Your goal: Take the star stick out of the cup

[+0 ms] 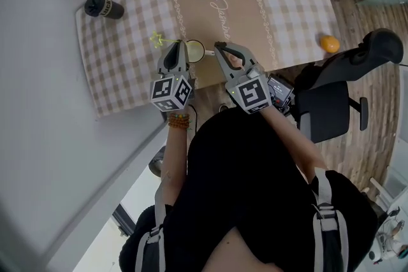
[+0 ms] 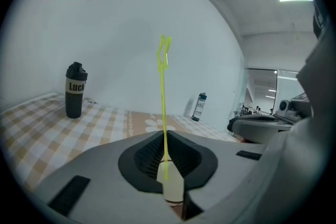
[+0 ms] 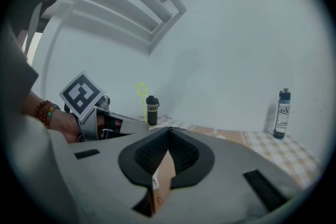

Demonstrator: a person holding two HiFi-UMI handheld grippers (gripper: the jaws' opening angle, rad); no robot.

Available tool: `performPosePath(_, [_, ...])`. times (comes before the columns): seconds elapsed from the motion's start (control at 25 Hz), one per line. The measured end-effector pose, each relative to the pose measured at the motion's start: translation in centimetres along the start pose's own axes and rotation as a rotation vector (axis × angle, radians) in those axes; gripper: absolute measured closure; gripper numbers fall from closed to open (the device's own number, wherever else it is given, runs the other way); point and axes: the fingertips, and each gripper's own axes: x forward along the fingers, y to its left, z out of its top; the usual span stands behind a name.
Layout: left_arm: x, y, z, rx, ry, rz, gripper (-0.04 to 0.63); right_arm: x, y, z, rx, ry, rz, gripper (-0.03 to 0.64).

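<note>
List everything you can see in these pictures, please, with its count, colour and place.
cloth: one, beige checked with a white flower, covering the table
black bottle: one, black, far left corner of the cloth
labelled bottle: one, dark with a pale label, far edge of the cloth
cup: one, cream, near edge of the cloth
star stick: one, yellow-green, upright
ball: one, orange, perhaps a fruit, by the cloth's right edge
chair: one, black, right of the table
left gripper: grey, shut on the star stick
right gripper: grey, shut on the cup's wall
</note>
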Motion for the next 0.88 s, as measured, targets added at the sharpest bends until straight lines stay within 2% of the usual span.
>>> performPosePath(0.36, [-1.6,-1.1,1.6,-0.002,-0.041,-0.040,0.586,0.0,-0.2,0.2,0.001,0.000,-0.020,0.611])
performPosePath(0.88, [-5.5,-2.6,4.9,0.032,-0.123,-0.056,0.584,0.5,2.2,2.3,-0.013,-0.045,0.016,0.611])
